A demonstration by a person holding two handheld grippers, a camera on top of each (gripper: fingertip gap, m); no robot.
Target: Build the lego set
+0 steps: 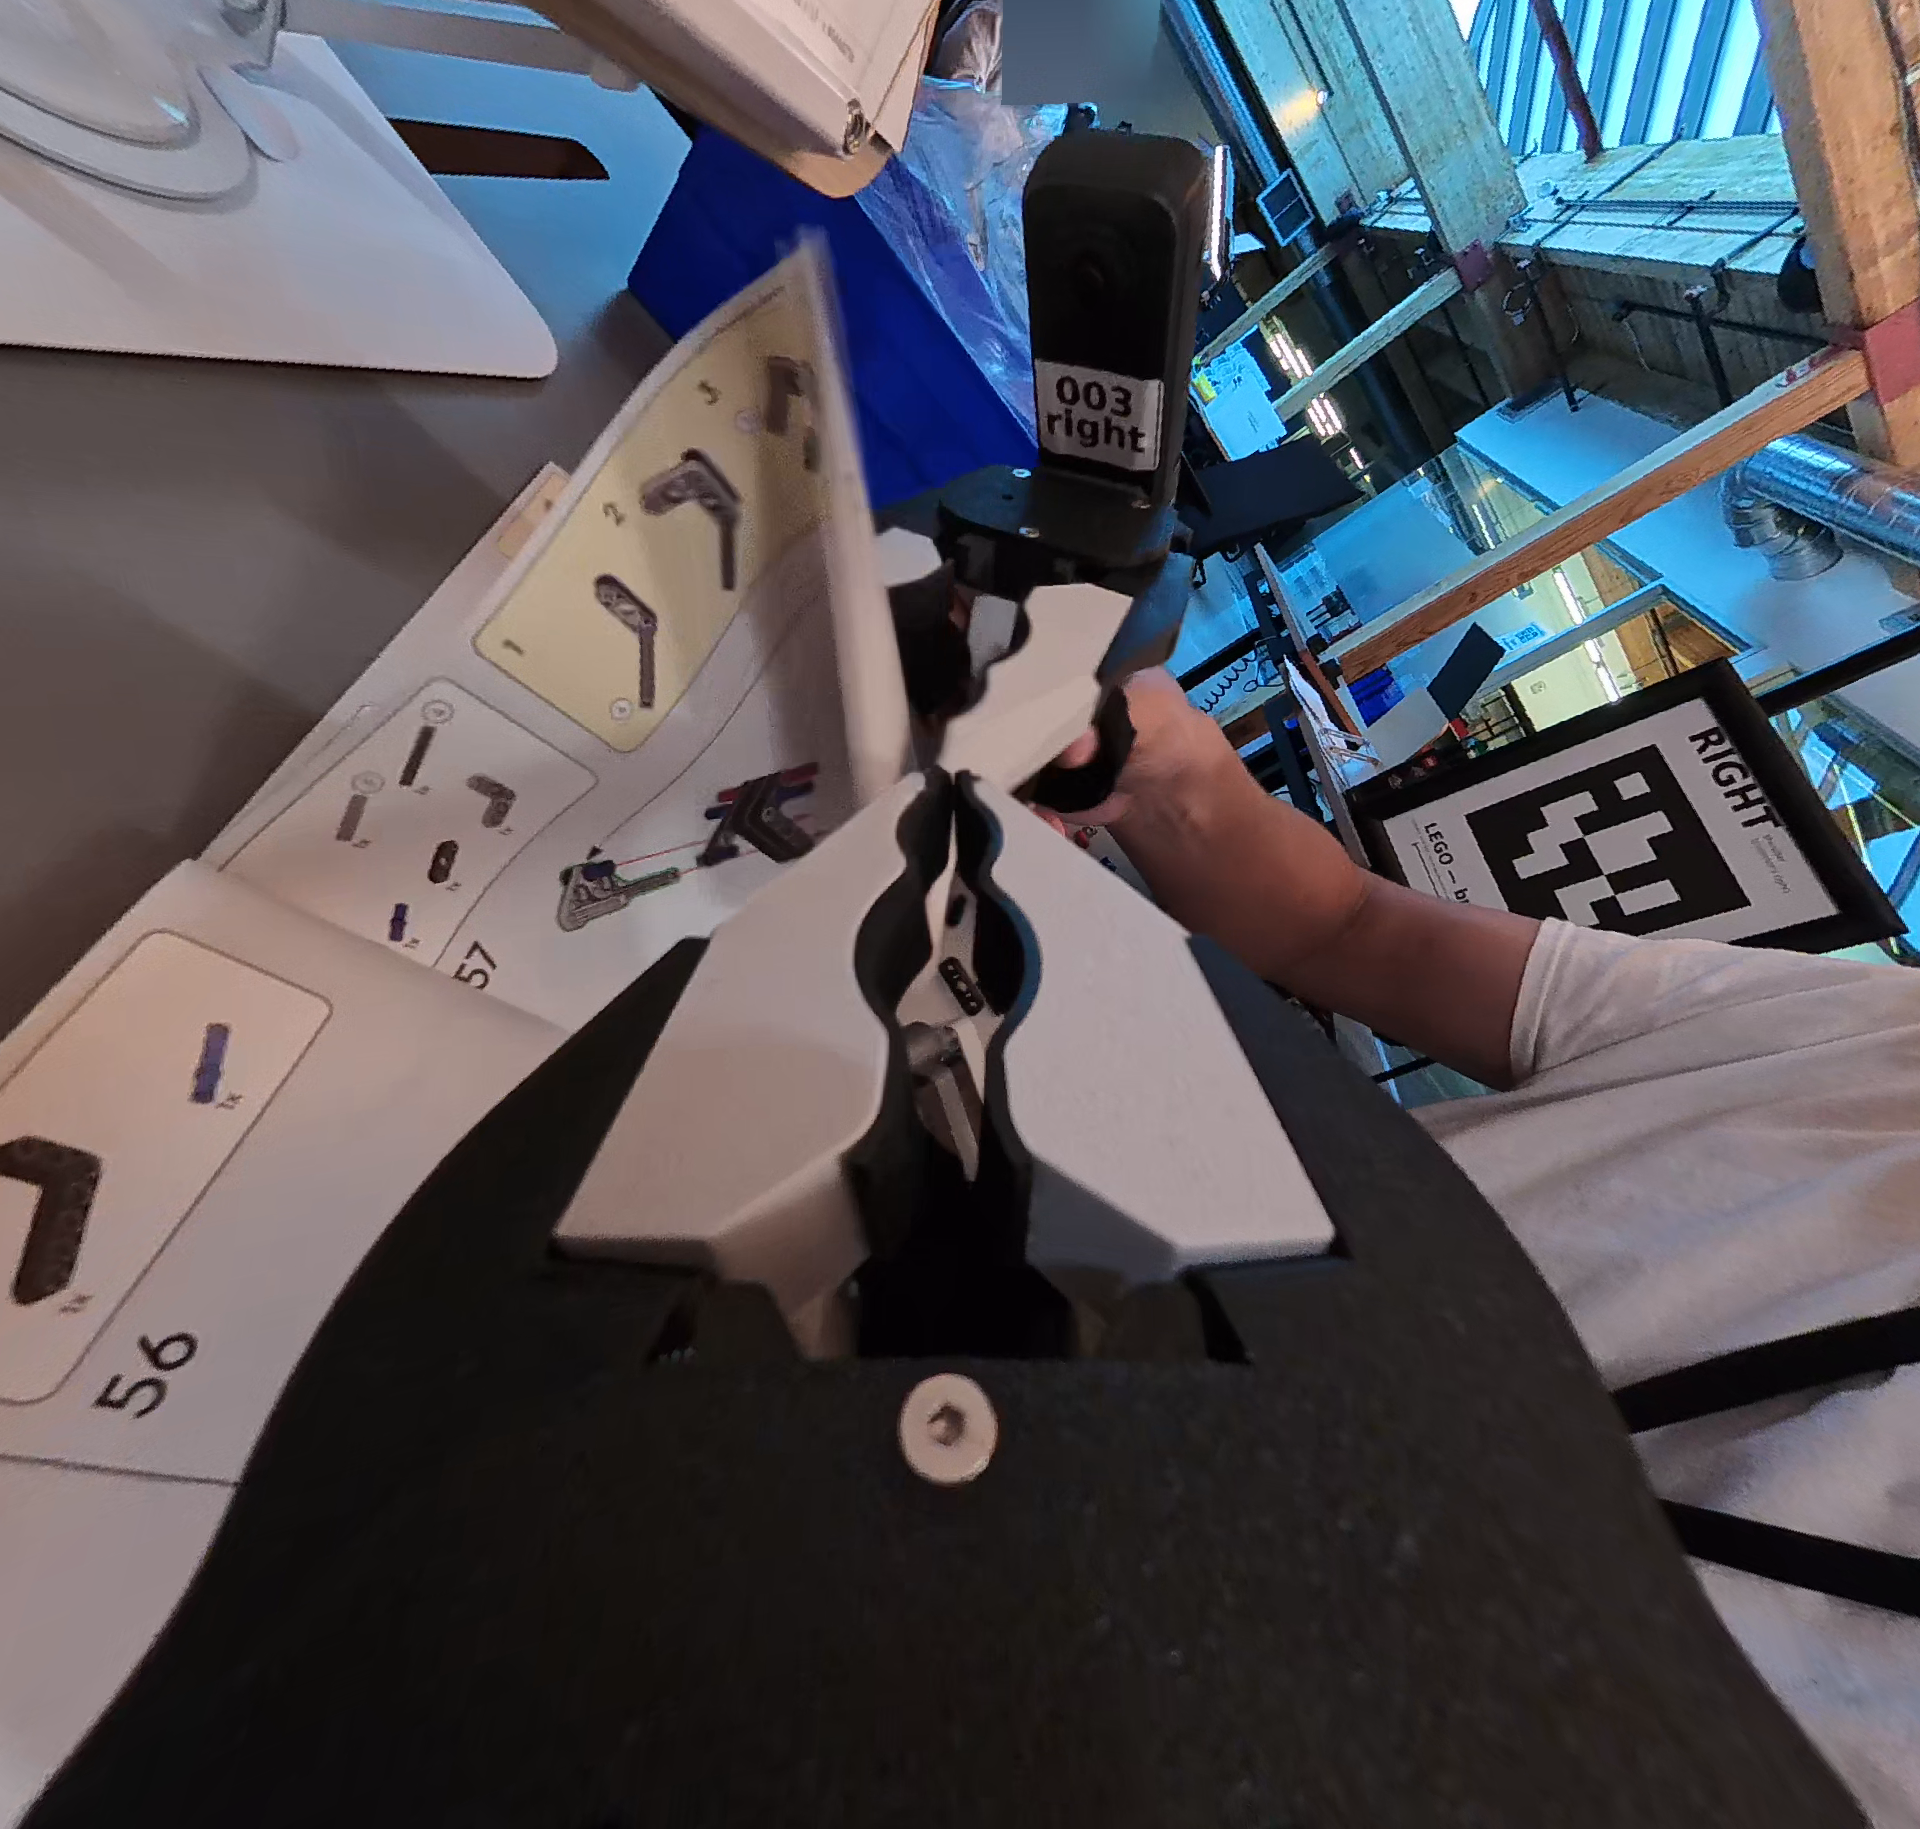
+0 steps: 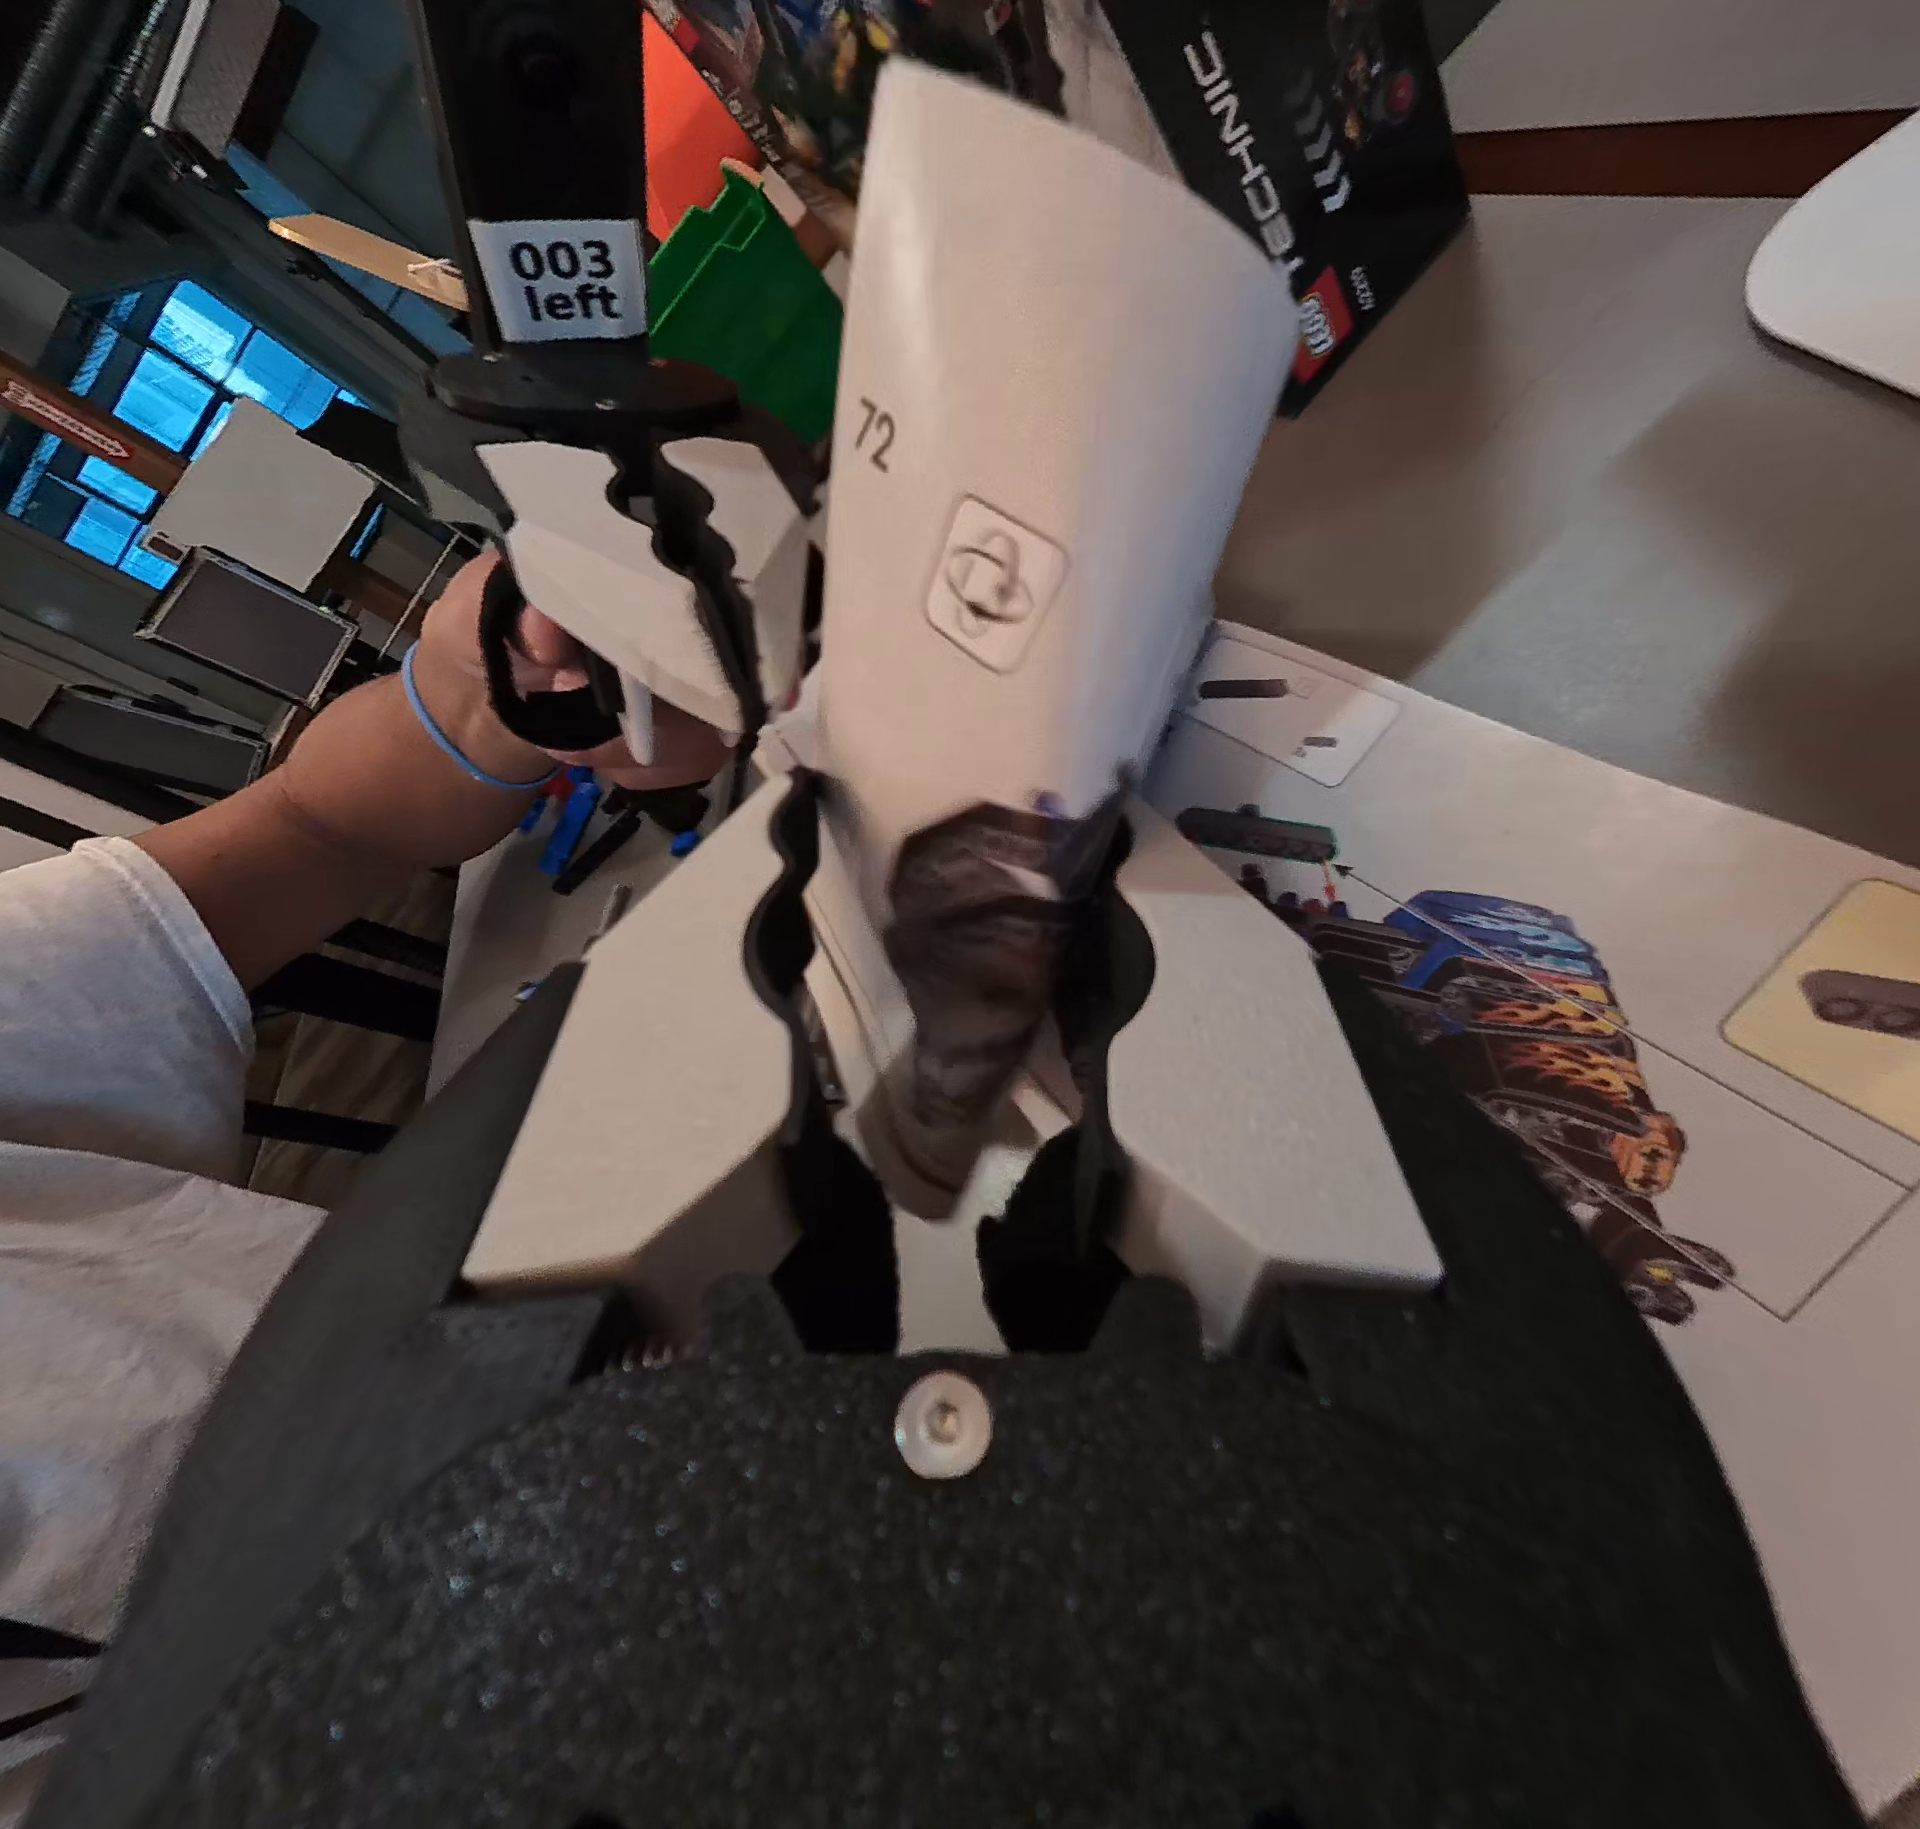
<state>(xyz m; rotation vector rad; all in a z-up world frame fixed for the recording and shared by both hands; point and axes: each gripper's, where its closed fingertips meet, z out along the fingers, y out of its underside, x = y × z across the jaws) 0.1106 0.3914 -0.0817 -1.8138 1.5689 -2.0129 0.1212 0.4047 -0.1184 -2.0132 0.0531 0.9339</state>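
The open instruction booklet [image 1: 416, 844] lies on the grey table and also shows in the right wrist view [image 2: 1455, 844]. A bunch of its pages [image 2: 1039, 377] stands lifted and curled, blurred. My right gripper [image 2: 961, 803] is part-closed around the lower end of these pages, which fill the gap between its jaws. In the left wrist view the pages [image 1: 857, 553] show edge-on beside the right gripper [image 1: 945, 730]. My left gripper [image 1: 940, 792] is shut with nothing seen between its tips. Its tips sit right at the lifted pages' lower edge, facing the right gripper [image 2: 753, 730].
A black Lego box [image 2: 1330, 117] and a green bin [image 2: 748, 293] stand behind the booklet. Loose blue and black pieces [image 2: 582, 834] lie below the left hand. A white stand base [image 1: 260, 252] sits to one side, and a blue bin [image 1: 831, 325] behind the booklet.
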